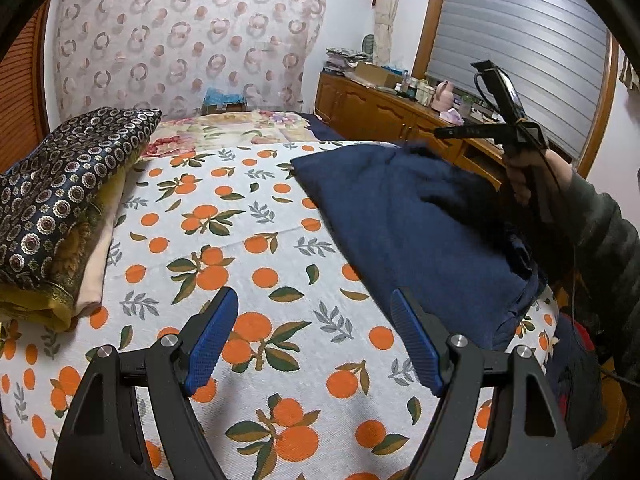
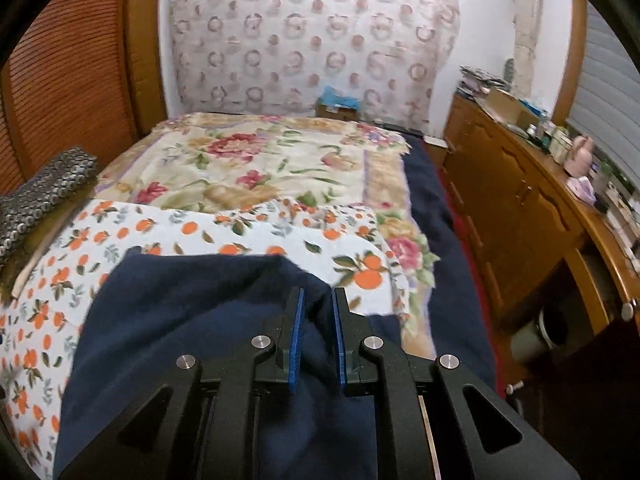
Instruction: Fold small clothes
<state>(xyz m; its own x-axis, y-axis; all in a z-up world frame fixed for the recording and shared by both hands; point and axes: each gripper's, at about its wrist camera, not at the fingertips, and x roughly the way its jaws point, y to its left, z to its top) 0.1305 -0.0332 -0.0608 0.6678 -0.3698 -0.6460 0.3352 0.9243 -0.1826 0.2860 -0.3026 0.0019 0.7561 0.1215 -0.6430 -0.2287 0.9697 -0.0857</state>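
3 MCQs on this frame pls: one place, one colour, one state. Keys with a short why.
1. Where does the folded pile lie in the left wrist view?
A. left edge of the bed
B. on the cabinet
C. on the floor

2. What colour is the garment?
A. red
B. navy blue
C. white

3. How does the left hand-held gripper stand?
A. clamped on the garment
C. holding a pillow
B. open, empty

Key:
1 A: the pile sits at the left of the orange-print bedspread.
2 B: the cloth is dark blue in both views.
3 B: only bedspread shows between its spread fingers.
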